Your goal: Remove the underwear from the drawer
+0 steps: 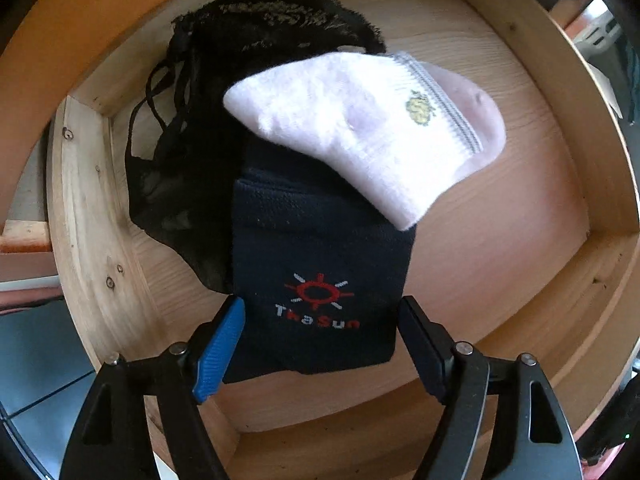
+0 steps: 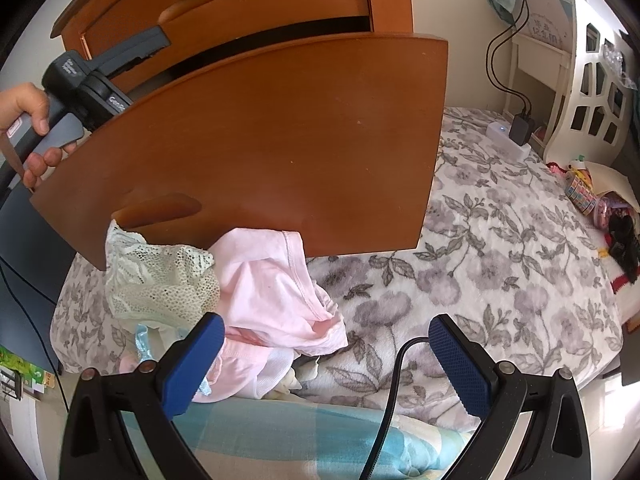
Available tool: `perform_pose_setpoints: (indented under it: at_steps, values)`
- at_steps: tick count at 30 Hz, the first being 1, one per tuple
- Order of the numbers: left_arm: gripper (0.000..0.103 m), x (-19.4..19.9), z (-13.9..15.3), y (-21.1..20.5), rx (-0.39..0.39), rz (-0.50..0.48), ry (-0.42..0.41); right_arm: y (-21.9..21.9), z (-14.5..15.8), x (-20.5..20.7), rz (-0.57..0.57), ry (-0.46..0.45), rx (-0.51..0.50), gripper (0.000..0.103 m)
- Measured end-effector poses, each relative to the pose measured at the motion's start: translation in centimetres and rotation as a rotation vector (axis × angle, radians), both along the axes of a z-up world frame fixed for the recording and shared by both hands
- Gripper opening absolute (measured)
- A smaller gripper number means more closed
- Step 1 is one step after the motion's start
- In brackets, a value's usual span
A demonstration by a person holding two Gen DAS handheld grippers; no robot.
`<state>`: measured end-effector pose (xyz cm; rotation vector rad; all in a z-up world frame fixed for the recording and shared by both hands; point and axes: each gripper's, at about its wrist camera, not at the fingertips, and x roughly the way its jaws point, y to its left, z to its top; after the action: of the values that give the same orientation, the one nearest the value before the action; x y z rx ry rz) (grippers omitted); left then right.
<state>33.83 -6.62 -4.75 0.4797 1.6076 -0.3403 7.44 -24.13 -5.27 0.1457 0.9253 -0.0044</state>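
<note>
Your left gripper (image 1: 322, 320) points straight down into the wooden drawer (image 1: 92, 208) with its jaws wide; the navy sock (image 1: 320, 264) with a red sun emblem lies between the two fingers, and neither pad presses on it, though the blue pad (image 1: 222, 348) sits just beside its left edge. A white sock (image 1: 352, 128) with a grey-striped cuff and a small yellow motif lies tilted across the top of the navy sock. Behind and to the left of both, black lace underwear (image 1: 224, 92) is bunched against the back corner of the drawer, its thin straps trailing toward the left wall; it is inside the drawer and apart from the fingers. The drawer floor to the right of the socks is bare wood. Your right gripper (image 2: 322, 356) hangs with jaws wide and nothing between them, angled down over a floral bedspread (image 2: 500, 264). Just ahead of its left finger lies a heap on the bed: pink underwear (image 2: 276, 284) next to a pale lace piece (image 2: 160, 280), with more light garments under them. The orange-brown drawer front (image 2: 280, 152) stands above the heap. In the right wrist view, your hand (image 2: 32, 120) grips the handle of the left gripper at the upper left, behind that drawer front. A black cable (image 2: 388, 400) runs between the right gripper's fingers.
</note>
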Motion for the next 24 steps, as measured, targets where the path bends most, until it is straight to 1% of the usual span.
perform_pose_setpoints:
  at_steps: [6,8,10,11,13,17,19,24]
  values:
    - [0.078,0.0,-0.4,-0.4,0.015,-0.021,-0.015,-0.1,-0.1,0.0,-0.005,0.004,0.009,0.103]
    - [0.073,-0.4,-0.1,-1.1,0.007,-0.027,-0.031,-0.1,-0.1,0.0,-0.006,0.004,0.01,0.103]
    - [0.063,-0.7,0.5,-1.0,-0.006,-0.026,-0.046,-0.2,-0.1,0.0,-0.006,0.004,0.01,0.103]
    - [0.06,-0.8,0.6,-0.9,-0.01,-0.029,-0.05,-0.1,-0.1,0.0,-0.006,0.004,0.009,0.103]
    - [0.05,-0.8,1.3,-0.5,-0.021,-0.031,-0.054,-0.2,-0.1,0.0,-0.007,0.003,0.009,0.103]
    - [0.043,-0.9,1.8,0.4,-0.057,-0.007,-0.078,-0.2,0.0,-0.1,-0.01,0.0,0.008,0.103]
    - [0.036,-0.7,2.4,0.9,-0.086,0.023,-0.095,-0.2,0.0,-0.1,-0.011,0.0,0.009,0.103]
    - [0.03,-1.2,3.3,2.1,-0.141,0.069,-0.137,-0.2,0.0,-0.1,-0.01,0.0,0.008,0.103]
